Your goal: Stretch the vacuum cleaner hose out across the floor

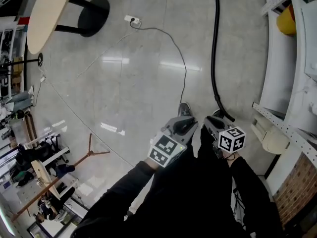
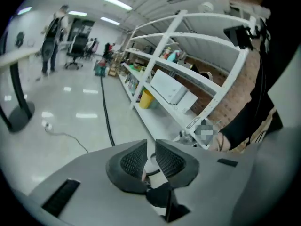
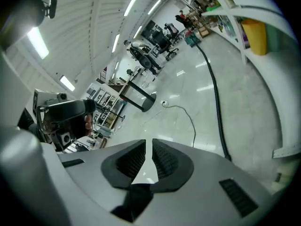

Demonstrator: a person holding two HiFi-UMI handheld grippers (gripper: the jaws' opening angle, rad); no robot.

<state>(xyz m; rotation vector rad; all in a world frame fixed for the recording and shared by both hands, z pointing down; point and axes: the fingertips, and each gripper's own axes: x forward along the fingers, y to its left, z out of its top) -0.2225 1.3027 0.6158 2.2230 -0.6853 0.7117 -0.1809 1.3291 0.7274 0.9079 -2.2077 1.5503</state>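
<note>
Long black flexible vacuum cleaner hose (image 1: 214,58) lies almost straight along the pale glossy floor (image 1: 138,83), far right to near right. Our left gripper (image 1: 184,124) and right gripper (image 1: 214,123) hover clenched, empty; we judge stretching largely done.
</note>
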